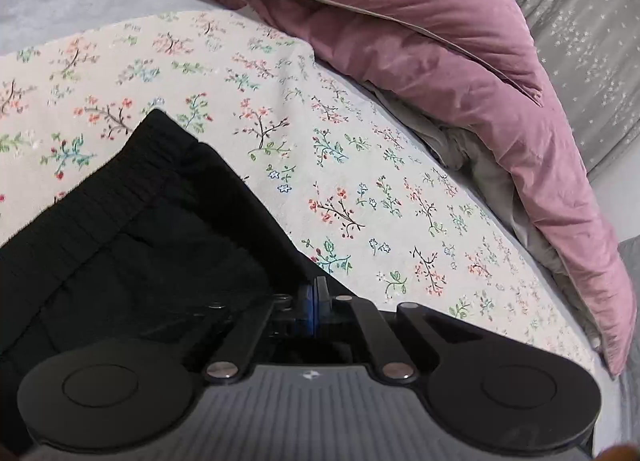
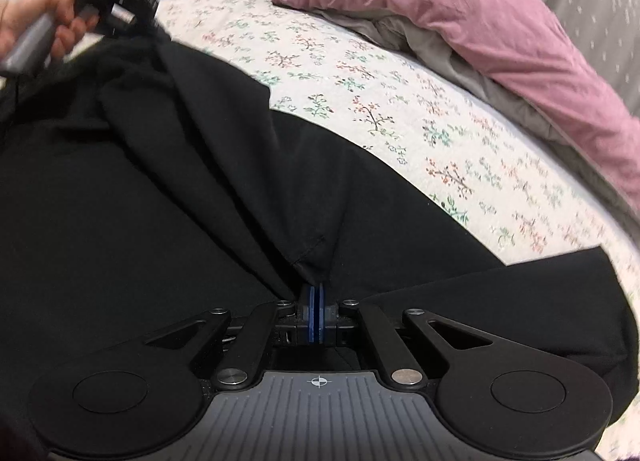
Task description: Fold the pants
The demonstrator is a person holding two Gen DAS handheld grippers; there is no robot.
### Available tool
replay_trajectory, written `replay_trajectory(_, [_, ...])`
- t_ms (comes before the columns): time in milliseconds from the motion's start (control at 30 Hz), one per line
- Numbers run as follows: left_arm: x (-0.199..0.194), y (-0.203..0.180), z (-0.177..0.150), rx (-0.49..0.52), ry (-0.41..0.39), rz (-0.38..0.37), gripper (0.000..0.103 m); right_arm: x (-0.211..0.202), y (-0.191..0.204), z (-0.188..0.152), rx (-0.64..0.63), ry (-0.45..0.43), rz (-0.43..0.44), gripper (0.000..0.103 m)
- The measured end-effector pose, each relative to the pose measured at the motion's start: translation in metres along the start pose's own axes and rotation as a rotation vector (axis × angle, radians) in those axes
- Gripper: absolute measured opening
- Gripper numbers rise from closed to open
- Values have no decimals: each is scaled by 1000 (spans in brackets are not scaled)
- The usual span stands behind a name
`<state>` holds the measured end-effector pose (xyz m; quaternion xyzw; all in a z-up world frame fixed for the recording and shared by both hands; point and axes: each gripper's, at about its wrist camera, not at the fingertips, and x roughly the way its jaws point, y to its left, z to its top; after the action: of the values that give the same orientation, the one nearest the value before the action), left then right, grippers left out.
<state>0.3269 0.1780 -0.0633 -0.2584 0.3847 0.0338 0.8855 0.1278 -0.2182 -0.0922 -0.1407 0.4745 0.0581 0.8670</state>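
Observation:
Black pants [image 1: 120,241] lie on a floral cloth [image 1: 320,165], their ribbed elastic waistband [image 1: 100,197] at the left of the left wrist view. My left gripper [image 1: 315,290] sits at the pants' right edge, its blue pads pressed together on the fabric. In the right wrist view the pants [image 2: 160,181] fill the lower left, creased into ridges. My right gripper [image 2: 316,292] is shut on a pinched fold with a stitched seam. At the top left, a hand [image 2: 32,25] holds the left gripper's handle above the waist end of the pants.
A pink duvet [image 1: 460,61] with grey lining is bunched along the far side of the floral cloth [image 2: 400,101]. Grey star-patterned fabric [image 1: 580,41] hangs behind it. A pale grey sheet [image 1: 60,1] shows at the upper left.

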Motion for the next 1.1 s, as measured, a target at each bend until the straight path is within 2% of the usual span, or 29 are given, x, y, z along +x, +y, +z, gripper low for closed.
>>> replay_trajectory(100, [-3, -1, -4, 41, -10, 12, 25, -15, -17, 6, 79, 16, 37, 24])
replay_trajectory(167, [-1, 0, -5, 43, -7, 14, 25, -30, -34, 10, 124, 4, 42, 44])
replay_trajectory(200, [-2, 1, -5, 45, -8, 10, 25, -37, -46, 13, 154, -8, 38, 49])
replay_trajectory(333, [0, 0, -3, 56, -10, 4, 25, -44, -101, 29, 274, -5, -27, 52])
replay_trajectory(400, [0, -1, -3, 63, -9, 6, 25, -35, -128, 39, 298, 26, -120, 52])
replay_trajectory(467, [0, -2, -4, 67, -10, 7, 25, -21, -157, 47, 354, 61, -178, 54])
replay_trajectory(567, [1, -1, -4, 72, -7, 1, 25, 1, -199, 56, 474, 101, -242, 66])
replay_trajectory(767, [4, 1, -4, 68, -3, -1, 25, 47, -262, 53, 699, 145, -311, 66])
replay_trajectory(833, [6, 0, -5, 63, -1, 6, 25, 64, -274, 51, 785, 174, -343, 66])
replay_trajectory(933, [7, -2, -6, 74, 8, 11, 25, 86, -280, 44, 837, 229, -396, 65])
replay_trajectory(1000, [7, -1, -5, 78, 9, 12, 25, 100, -278, 41, 842, 267, -428, 61])
replay_trajectory(1033, [7, -1, -5, 78, 10, 12, 25, 102, -277, 38, 848, 257, -440, 60])
replay_trajectory(1100, [7, -1, -5, 73, 9, 11, 25, 103, -275, 36, 834, 230, -467, 42])
